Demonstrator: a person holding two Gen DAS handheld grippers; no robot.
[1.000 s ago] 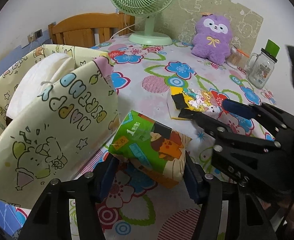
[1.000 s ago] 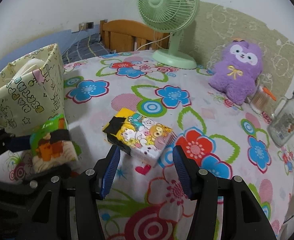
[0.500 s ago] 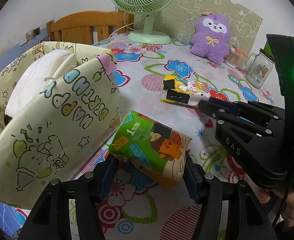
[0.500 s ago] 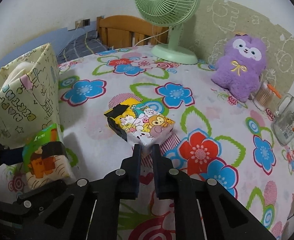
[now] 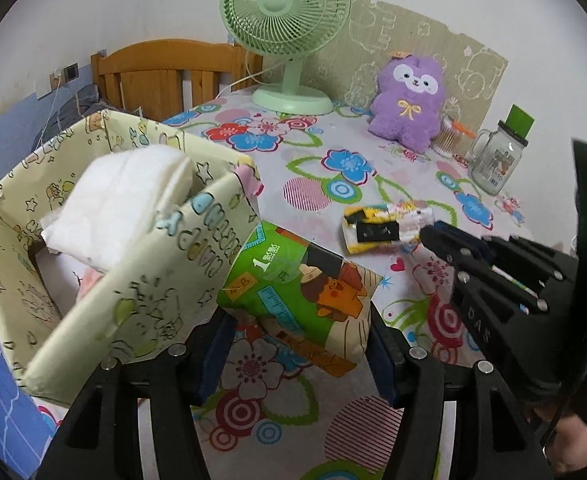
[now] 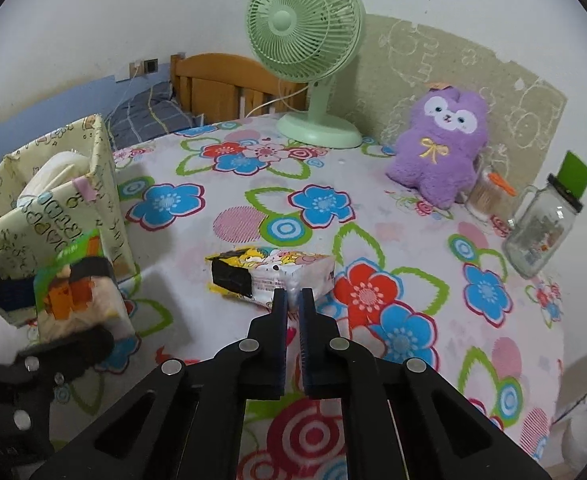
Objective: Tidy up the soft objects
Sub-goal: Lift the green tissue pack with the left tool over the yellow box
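My left gripper (image 5: 295, 344) is shut on a green tissue pack (image 5: 297, 280) with a cartoon print. It holds the pack just off the flowered tablecloth, next to the front wall of a pale yellow fabric box (image 5: 133, 292). A white soft pack (image 5: 121, 200) lies inside the box. My right gripper (image 6: 292, 300) is shut on the near edge of a yellow cartoon tissue pack (image 6: 269, 268), which is tipped up at that edge in the middle of the table. The right wrist view also shows the green pack (image 6: 77, 292) and the box (image 6: 53, 196) at the left.
A purple plush toy (image 6: 441, 140) leans on the back wall. A green fan (image 6: 305, 20) stands to its left, a small swab jar (image 6: 485, 196) and a glass mug jar (image 6: 541, 236) to its right. A wooden chair (image 5: 165, 72) stands behind the table.
My right gripper went from open around the yellow pack to shut on its near edge, and that edge lifted. My left gripper rose a little with the green pack.
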